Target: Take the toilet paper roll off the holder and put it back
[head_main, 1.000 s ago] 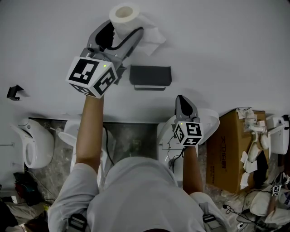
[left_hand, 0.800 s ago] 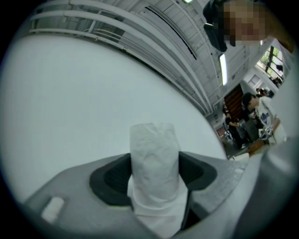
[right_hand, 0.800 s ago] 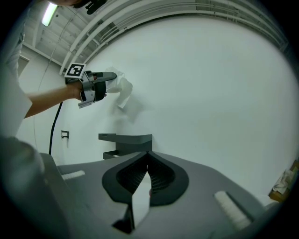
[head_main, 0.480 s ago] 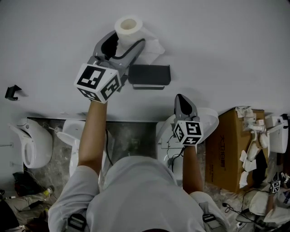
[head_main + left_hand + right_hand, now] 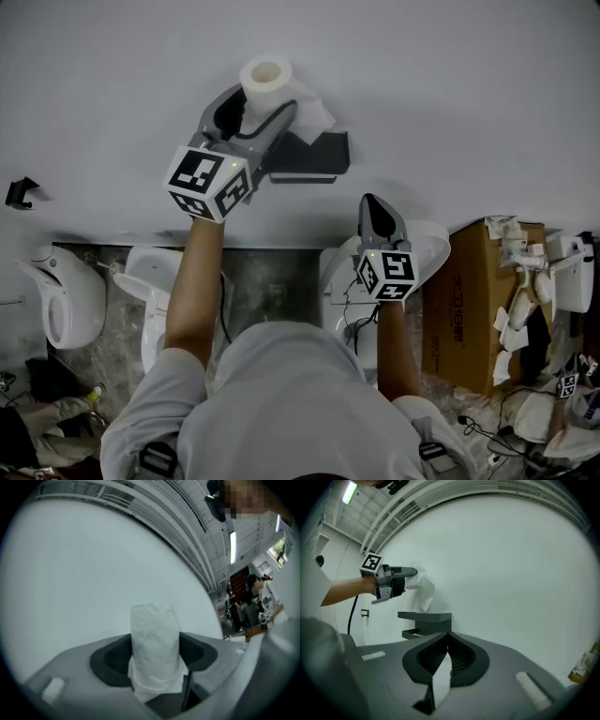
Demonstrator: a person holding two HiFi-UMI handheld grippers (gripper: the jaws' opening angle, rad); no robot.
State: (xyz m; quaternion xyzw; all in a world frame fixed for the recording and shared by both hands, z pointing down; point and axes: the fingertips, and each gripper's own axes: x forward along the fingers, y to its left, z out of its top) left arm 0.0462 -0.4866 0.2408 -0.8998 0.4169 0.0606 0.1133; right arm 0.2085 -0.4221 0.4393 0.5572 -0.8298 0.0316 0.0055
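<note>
A white toilet paper roll is held against the white wall, just up and left of the dark holder. My left gripper is shut on the roll, one jaw on each side. A loose sheet hangs from the roll over the holder's left end. In the left gripper view the roll fills the gap between the two dark pads. My right gripper hangs lower, below the holder's right side, shut with nothing in it. The right gripper view shows the holder ahead and the left gripper with the paper above it.
Below the wall stand two white toilets and a urinal at the left. A cardboard box with paper scraps on it stands at the right. A small black hook sits on the wall at far left.
My left gripper has carried the roll to the right and slightly down, closer to the holder; the loose sheet now overlaps the holder's left end. The right gripper has stayed put.
</note>
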